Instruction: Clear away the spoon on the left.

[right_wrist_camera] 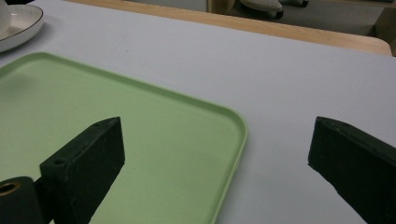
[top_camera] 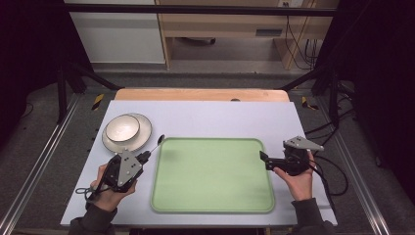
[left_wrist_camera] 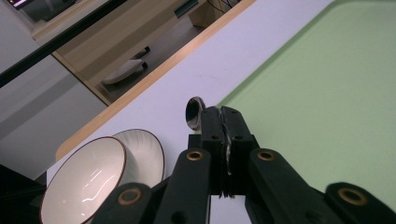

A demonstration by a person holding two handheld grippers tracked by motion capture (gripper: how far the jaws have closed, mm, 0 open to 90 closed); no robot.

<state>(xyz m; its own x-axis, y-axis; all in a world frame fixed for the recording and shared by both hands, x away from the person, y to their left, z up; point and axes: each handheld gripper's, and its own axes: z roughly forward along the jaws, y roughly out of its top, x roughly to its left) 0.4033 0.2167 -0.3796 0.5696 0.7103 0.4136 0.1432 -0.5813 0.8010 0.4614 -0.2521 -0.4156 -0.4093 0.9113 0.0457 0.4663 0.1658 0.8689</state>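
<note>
Table (top_camera: 205, 115): pale grey-white top, wooden edge along the far side. Person's forearms enter from the near edge, one gripper in each hand.

Tray (top_camera: 213, 175): light green, rounded corners, raised rim, lying flat at the middle of the table between the two grippers. Surface bare. The right gripper view shows its near-right corner (right_wrist_camera: 224, 126) and the rim curving round.

Plate (top_camera: 142, 134): white, shallow, on the table just beyond the tray's far-left corner, apart from the tray.

Bowl (top_camera: 122, 128): white with a thin dark rim, sitting in the plate, touching it. Left gripper view shows both bowl (left_wrist_camera: 84, 182) and plate (left_wrist_camera: 147, 151) lower left.

Left gripper (top_camera: 146, 156): at the tray's left edge, pointing toward the far-left corner. Jaws pressed fully together on the handle of a spoon (top_camera: 157, 143). In its own view the left gripper (left_wrist_camera: 223, 126) has no gap between its pads; the metal spoon (left_wrist_camera: 194, 113) bowl sticks out just past the tips, over the table near the tray's edge. Cannot tell whether the spoon touches the table.

Right gripper (top_camera: 264, 157): at the tray's right edge, pointing left over the rim. Jaws spread wide in its own view, nothing between them; one jaw over the tray, the other over bare table.
</note>
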